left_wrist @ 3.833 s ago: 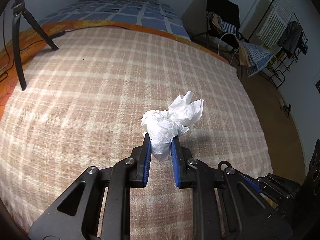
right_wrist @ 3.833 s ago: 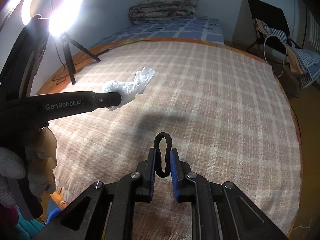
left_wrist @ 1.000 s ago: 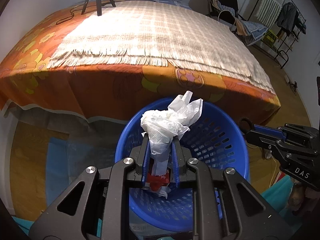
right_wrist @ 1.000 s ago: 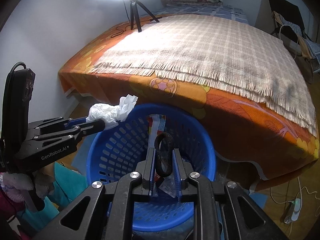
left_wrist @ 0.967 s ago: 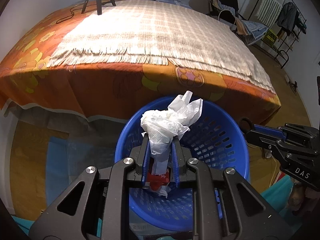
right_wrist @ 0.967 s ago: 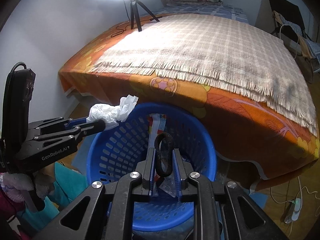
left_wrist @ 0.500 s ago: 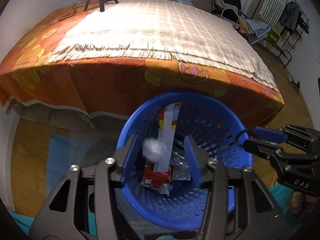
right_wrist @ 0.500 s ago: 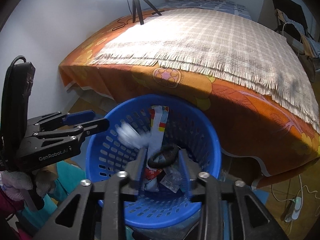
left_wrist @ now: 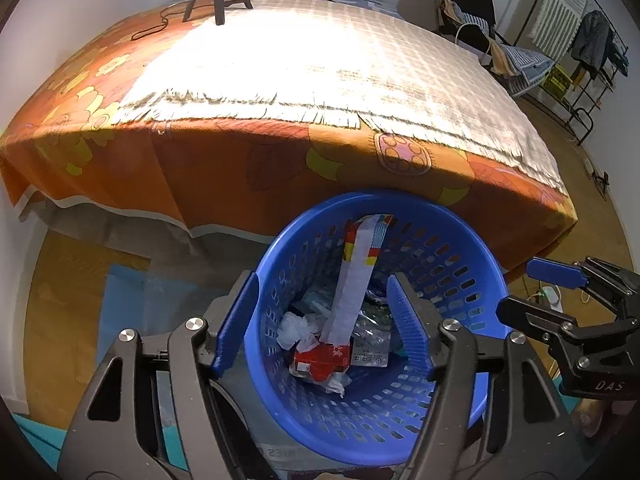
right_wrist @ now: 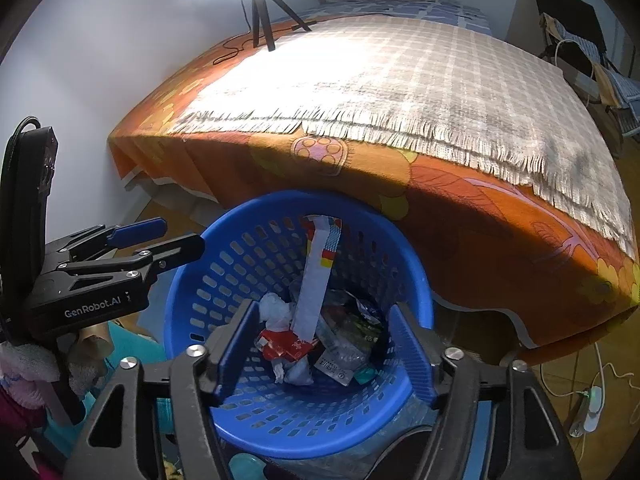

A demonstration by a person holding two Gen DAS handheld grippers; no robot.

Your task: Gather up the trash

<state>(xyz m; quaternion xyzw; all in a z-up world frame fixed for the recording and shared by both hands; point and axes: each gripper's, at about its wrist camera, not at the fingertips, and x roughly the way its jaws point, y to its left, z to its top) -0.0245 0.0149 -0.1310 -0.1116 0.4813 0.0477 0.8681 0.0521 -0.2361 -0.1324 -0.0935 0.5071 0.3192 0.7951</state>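
A blue perforated basket [left_wrist: 472,276] [right_wrist: 224,256] stands on the floor at the foot of the bed. It holds a crumpled white tissue [left_wrist: 294,330] [right_wrist: 274,308], a red wrapper [left_wrist: 320,360] [right_wrist: 286,346], a long striped package [left_wrist: 356,272] [right_wrist: 318,276] and other wrappers. My left gripper [left_wrist: 324,324] hangs open and empty over the basket. It also shows in the right wrist view [right_wrist: 168,240]. My right gripper [right_wrist: 324,350] is open and empty over the basket. It also shows in the left wrist view [left_wrist: 536,292]. The black loop is not visible.
The bed [left_wrist: 280,168] with an orange floral cover and a plaid fringed blanket [right_wrist: 400,80] rises right behind the basket. A tripod [right_wrist: 262,12] with a bright lamp stands on the bed's far left. A chair and clothes rack [left_wrist: 576,52] stand at the right.
Both grippers left the bed and came over the basket. The left let go of the white tissue and the right let go of the black loop. Both dropped in, and the jaws opened wide.
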